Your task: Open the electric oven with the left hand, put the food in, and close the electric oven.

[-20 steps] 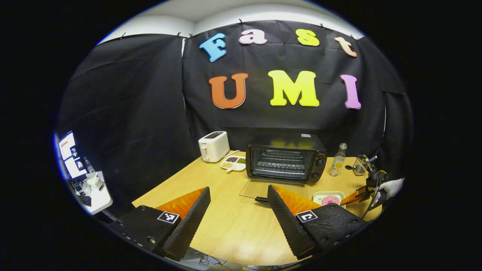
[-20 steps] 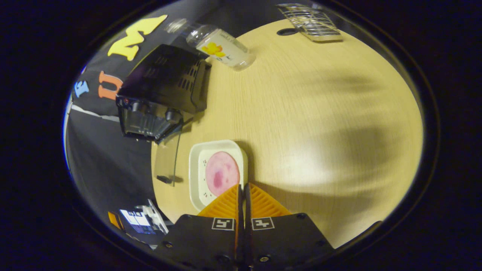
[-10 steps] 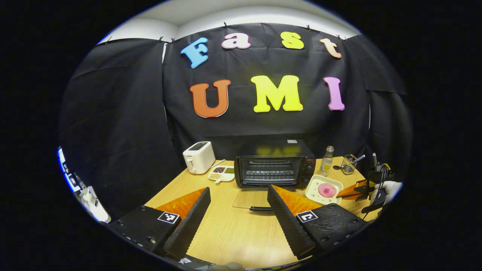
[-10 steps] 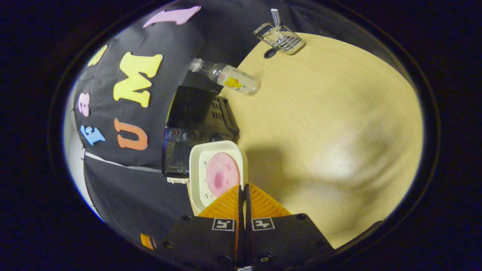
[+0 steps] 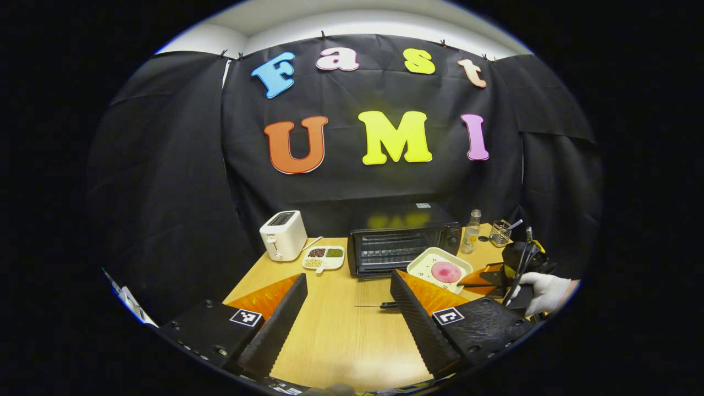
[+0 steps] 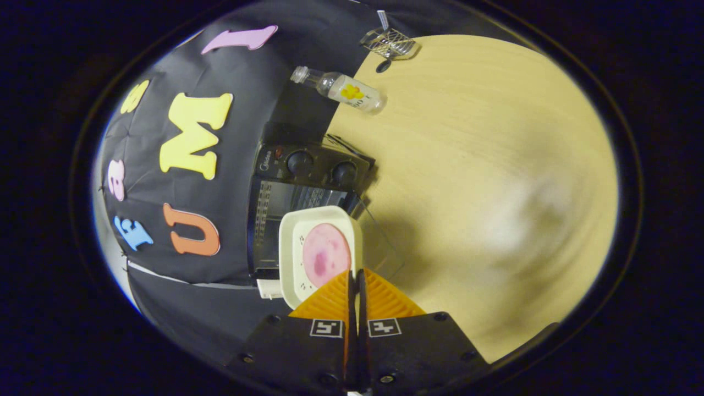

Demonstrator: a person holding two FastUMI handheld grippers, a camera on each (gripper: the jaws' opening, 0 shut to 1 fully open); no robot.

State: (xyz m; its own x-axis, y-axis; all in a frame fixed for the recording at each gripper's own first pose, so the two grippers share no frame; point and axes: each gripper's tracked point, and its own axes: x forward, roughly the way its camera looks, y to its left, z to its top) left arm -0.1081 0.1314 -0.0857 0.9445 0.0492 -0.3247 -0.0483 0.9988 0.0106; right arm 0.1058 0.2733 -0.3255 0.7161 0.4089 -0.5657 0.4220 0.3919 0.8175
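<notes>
The black electric oven [image 5: 404, 243] sits at the back of the light wooden table [image 5: 335, 330]. Its glass door [image 5: 374, 304] is down flat in front of it, so the mouth is open.

The right gripper [image 6: 355, 275] has its two fingers squeezed together on the near rim of a white square plate [image 6: 319, 253]. A round pink slice of food [image 6: 326, 256] lies on the plate. The plate sticks straight out in front of the fingers. In the right gripper view the oven's open mouth is just past the plate's far edge, a bit off to one side. In the left gripper view the plate [image 5: 438, 268] is up in the air, tilted, near the oven's right front corner and above the door.

The left gripper [image 5: 349, 300] has its fingers wide apart and holds nothing. It hangs over the table, well back from the oven.

The right hand is the near one. The plate probably has to level out and slide sideways to line up with the mouth, then go straight in.
</notes>
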